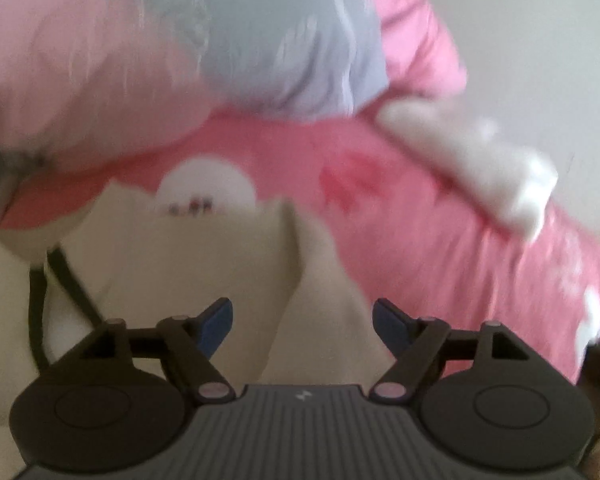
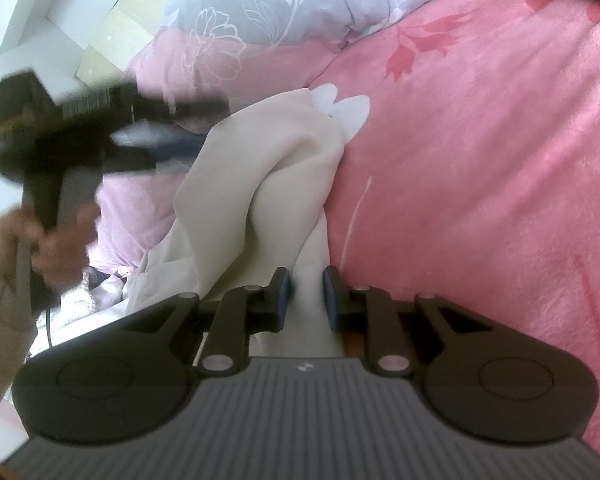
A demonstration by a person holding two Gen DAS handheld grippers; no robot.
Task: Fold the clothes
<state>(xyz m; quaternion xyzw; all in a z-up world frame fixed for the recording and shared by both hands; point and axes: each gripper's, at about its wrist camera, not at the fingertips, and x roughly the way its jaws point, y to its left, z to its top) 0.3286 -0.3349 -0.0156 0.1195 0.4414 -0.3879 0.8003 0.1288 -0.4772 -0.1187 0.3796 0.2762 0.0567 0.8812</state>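
No readable text or numbers; only small pale logo mark sat on ribbed gripper housing (image 2: 302,367), illegible

light: soft, even daylight | left wrist view: heavy motion blur | right wrist view: mostly sharp | edges: fisheye-bent

Both black two-finger grippers, left (image 1: 302,326) and right (image 2: 305,298), had blue pads (image 1: 216,330), grey ribbed housings, round black side discs, silver pivot pins. Person's hand (image 2: 56,240) came from a beige sleeve (image 2: 0,312).
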